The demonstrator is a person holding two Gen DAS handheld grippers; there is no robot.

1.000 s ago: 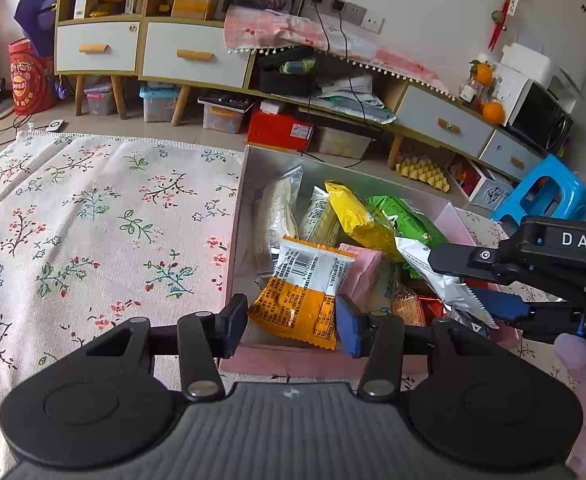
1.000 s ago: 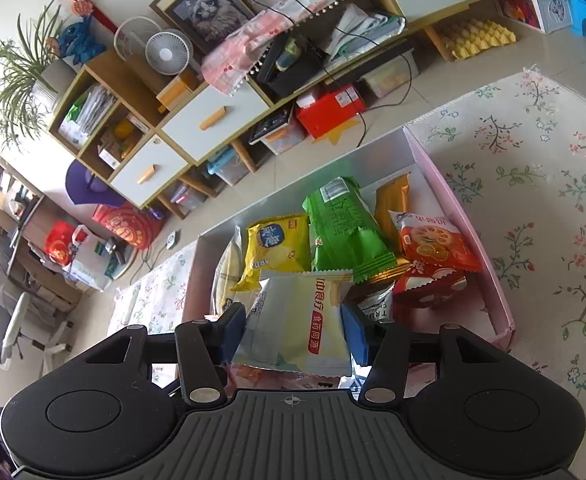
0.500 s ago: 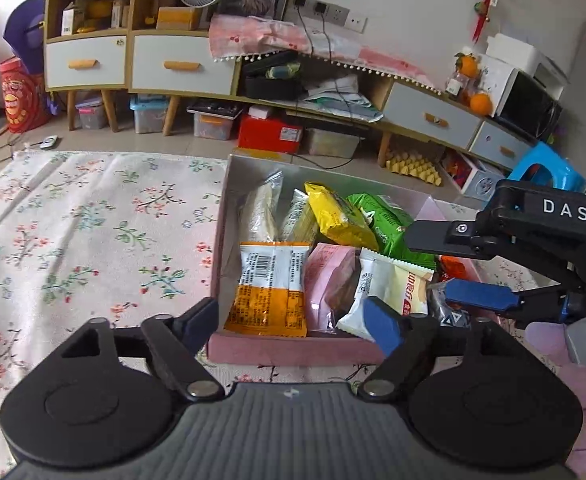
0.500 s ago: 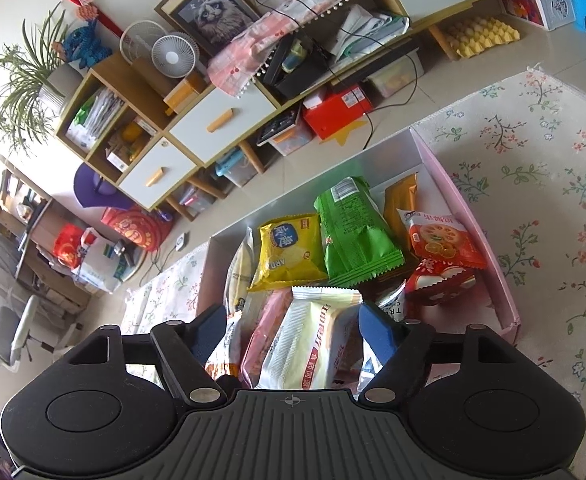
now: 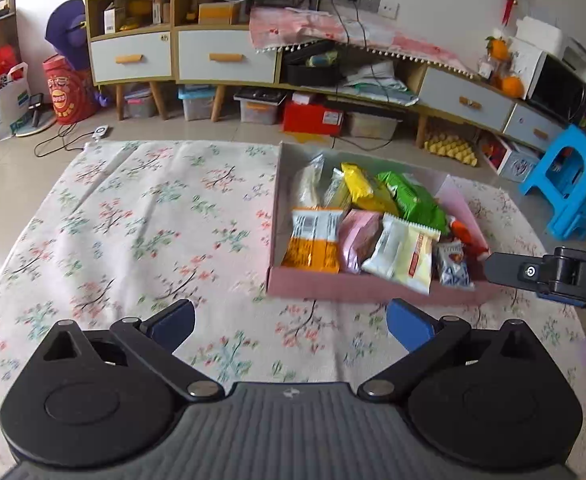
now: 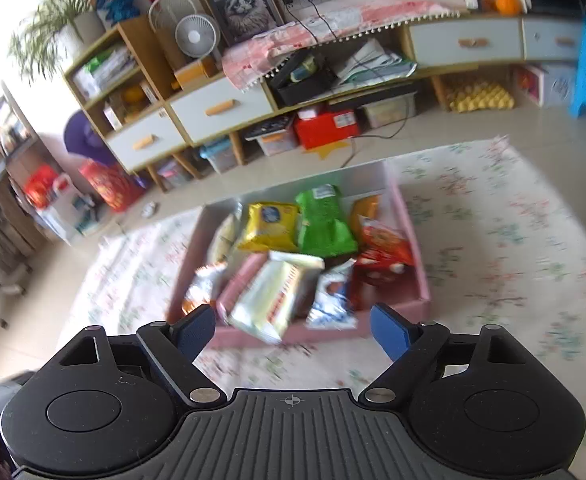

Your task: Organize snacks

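Note:
A pink box [image 5: 333, 286] on the floral cloth holds several snack packs: an orange pack [image 5: 313, 240], a pink pack [image 5: 359, 236], a cream pack [image 5: 403, 254], a yellow pack [image 5: 359, 186] and a green pack [image 5: 411, 200]. My left gripper [image 5: 291, 326] is open and empty, short of the box's near wall. My right gripper [image 6: 293, 330] is open and empty, above the cloth in front of the box [image 6: 409, 240]; the cream pack [image 6: 273, 296] overhangs the near wall. The right gripper's finger [image 5: 513, 270] shows at the box's right corner.
The floral cloth [image 5: 141, 224] covers the floor left of and in front of the box. A blue stool [image 5: 569, 184] stands to the right. Low cabinets [image 5: 229, 60], storage bins and a red box [image 5: 313, 116] line the far wall.
Both grippers opened, dropped their packs into the box and pulled back. The orange pack left the left gripper; the cream pack left the right gripper.

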